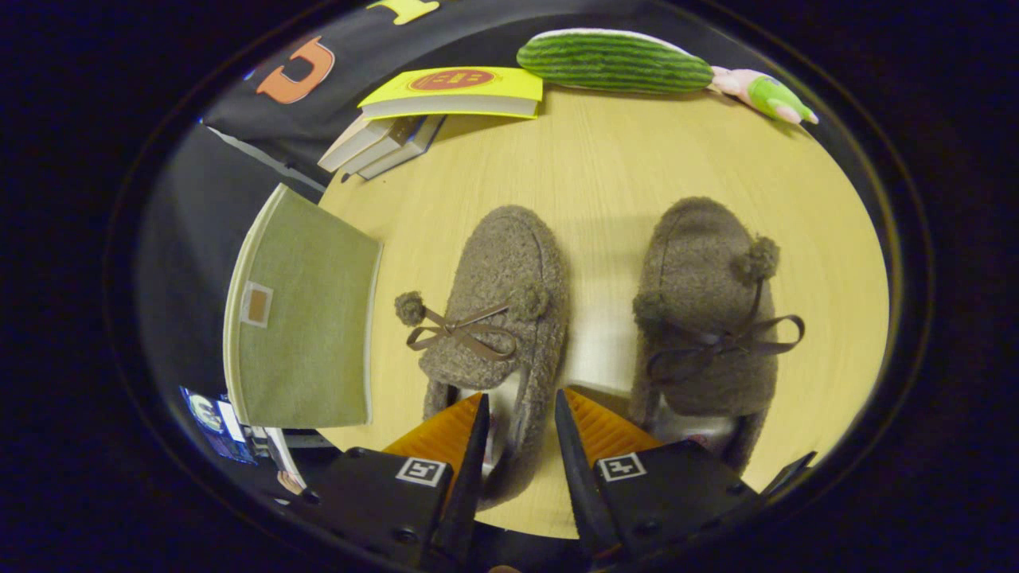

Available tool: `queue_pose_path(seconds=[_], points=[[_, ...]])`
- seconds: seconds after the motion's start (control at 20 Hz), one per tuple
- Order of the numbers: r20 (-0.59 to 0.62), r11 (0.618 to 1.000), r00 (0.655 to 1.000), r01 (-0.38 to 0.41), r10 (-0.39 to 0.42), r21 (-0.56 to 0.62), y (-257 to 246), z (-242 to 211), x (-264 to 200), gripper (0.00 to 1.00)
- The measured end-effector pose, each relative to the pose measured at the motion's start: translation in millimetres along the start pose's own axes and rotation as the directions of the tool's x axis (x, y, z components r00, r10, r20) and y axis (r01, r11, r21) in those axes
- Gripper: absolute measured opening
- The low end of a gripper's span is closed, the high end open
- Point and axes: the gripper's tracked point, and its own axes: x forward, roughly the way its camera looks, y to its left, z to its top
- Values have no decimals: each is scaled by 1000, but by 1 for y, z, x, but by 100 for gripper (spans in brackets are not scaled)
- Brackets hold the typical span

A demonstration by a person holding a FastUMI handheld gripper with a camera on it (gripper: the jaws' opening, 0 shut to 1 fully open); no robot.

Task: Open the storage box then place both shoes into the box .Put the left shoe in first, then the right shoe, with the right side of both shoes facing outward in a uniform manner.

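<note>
Here fingers [521, 418] straddle left shoe's [497, 318] side wall.

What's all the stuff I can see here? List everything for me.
Slippers: two, brown and fuzzy with bows and pom-poms; left shoe has its heel-side wall between the fingers, right shoe lies beside it.
Storage box: one, green fabric, lid shut, at the table edge beside the left shoe.
Books: a small stack, yellow one on top, beyond the shoes.
Plush cucumber: one, green striped, far end.
Small plush toy: one, pink and green, beside the cucumber.
Table: one, light wood.
Hand-held gripper: one, fingers apart around the left shoe's rim.
</note>
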Motion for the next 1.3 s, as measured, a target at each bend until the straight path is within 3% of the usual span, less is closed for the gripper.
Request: queue_pose_path(seconds=[0.15,0.4,0.55,0.65,0.9,1.3], points=[[-41,1000,999,-14,15,14,0,-1,8,42],[-80,995,996,-17,25,102,-2,-1,9,32],[-94,987,995,-18,33,157,-2,-3,6,14],[-110,976,992,-33,58,218,5,-6,2,9],[-63,944,991,-89,115,318,44,-5,-38,7],[78,946,976,-217,204,239,175,25,-163,6]])
